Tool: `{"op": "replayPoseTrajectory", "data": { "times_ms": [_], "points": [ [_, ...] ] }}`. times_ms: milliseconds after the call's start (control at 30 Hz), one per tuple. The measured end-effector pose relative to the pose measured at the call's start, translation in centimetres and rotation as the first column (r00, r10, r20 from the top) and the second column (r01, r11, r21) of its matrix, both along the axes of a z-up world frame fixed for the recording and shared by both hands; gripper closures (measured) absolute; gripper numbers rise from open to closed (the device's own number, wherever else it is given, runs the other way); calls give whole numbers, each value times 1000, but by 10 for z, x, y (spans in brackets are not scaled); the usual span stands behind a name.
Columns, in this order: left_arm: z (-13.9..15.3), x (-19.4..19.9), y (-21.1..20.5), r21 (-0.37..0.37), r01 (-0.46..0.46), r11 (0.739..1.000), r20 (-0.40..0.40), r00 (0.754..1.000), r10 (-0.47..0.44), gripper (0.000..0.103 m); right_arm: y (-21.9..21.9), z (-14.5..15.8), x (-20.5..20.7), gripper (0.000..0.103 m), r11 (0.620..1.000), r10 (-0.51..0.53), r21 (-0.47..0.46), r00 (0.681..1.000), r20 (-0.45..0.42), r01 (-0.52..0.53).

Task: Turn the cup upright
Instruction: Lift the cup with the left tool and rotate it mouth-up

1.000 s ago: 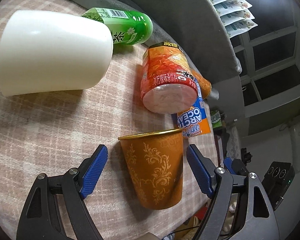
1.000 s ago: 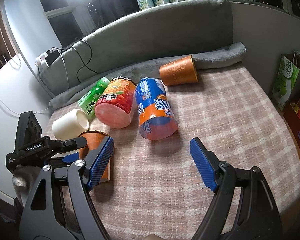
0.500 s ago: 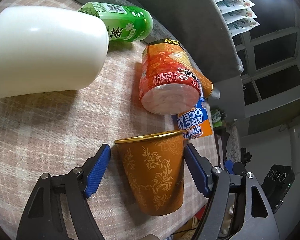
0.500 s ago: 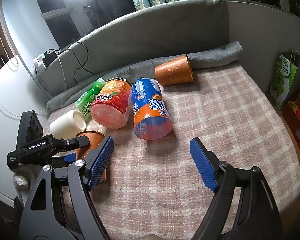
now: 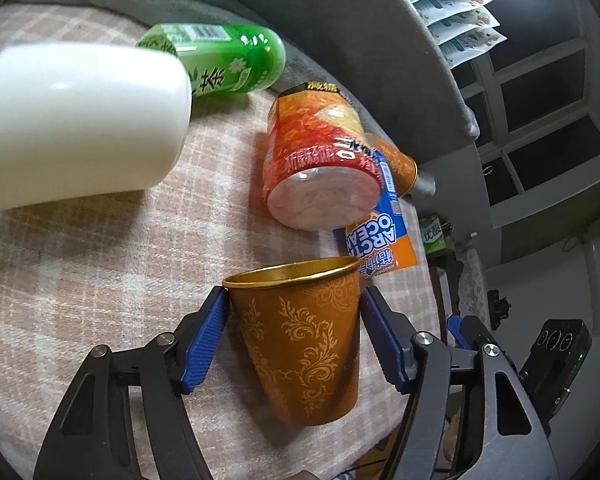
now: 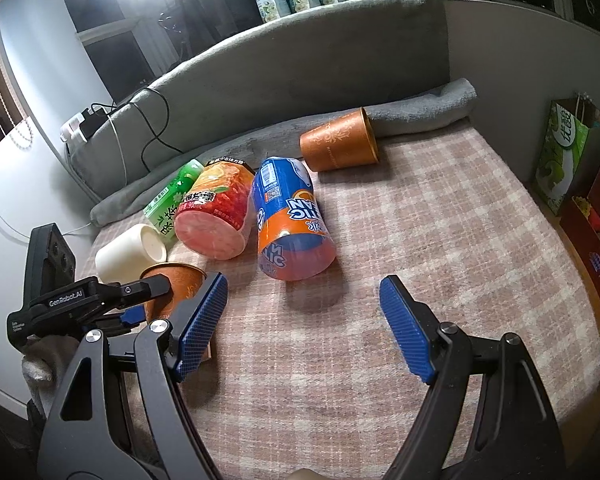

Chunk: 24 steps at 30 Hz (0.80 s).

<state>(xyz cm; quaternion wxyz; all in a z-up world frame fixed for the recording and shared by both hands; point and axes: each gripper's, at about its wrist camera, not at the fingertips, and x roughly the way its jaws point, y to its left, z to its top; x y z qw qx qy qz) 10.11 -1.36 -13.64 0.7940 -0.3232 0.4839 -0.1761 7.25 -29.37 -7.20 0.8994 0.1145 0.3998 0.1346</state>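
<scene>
The left gripper (image 5: 294, 328) has its 2 blue ribbed pads on either side of the brown paper cup w/ gold scroll pattern and gold rim (image 5: 300, 344). The left pad touches the cup wall just under the rim; the right pad sits just beside the wall, contact hard to confirm, so whether it is actually pinching the cup cannot be told. In the right wrist view that cup (image 6: 176, 284) stands mouth-up on the pink-and-cream plaid cloth (image 6: 440, 240), near its left edge, partly hidden behind the left gripper (image 6: 140, 300) body.

The right gripper (image 6: 302, 328) is spread wide w/ nothing between its pads, held over bare cloth near the front.

Other items lie on their sides on the cloth. A plain white cup (image 5: 76, 128) lies just beyond the brown cup, to its left in the left wrist view, w/ a green tea bottle (image 5: 228, 60) touching it behind. A red-orange drink can w/ fruit print (image 5: 316, 160) lies bottom toward the left camera, and a blue-and-orange can marked ARCTIC OCEAN (image 6: 288, 220) lies beside it, the 2 touching or nearly so. A 2nd brown paper cup (image 6: 340, 144) lies on its side farther back, mouth to the right in the right wrist view, against a rolled grey blanket (image 6: 420, 108) along the grey sofa back (image 6: 300, 60).
</scene>
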Motion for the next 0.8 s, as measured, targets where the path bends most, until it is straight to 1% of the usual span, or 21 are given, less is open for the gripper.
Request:
{"op": "replayPoseTrajectory", "data": {
  "times_ms": [333,433,633,733,800],
  "points": [
    [23,-8,-8,103,-4,995,105,994,-7,37,1,1,-1,22,1000,-1,-1,1000,1,1],
    [28,-9,-14,155,-9,988,139,990,-13,37,1,1,0,22,1000,0,0,1000,1,0],
    [34,-12,-23,221,-17,975,181,983,-24,37,0,1,0,22,1000,-1,1,1000,1,1],
    [37,-14,-27,251,-19,968,202,979,-33,42,-2,1,0,22,1000,-5,2,1000,1,5],
    [39,-14,-30,272,-20,962,218,975,-41,42,-2,1,0,22,1000,-7,4,1000,1,7]
  ]
}}
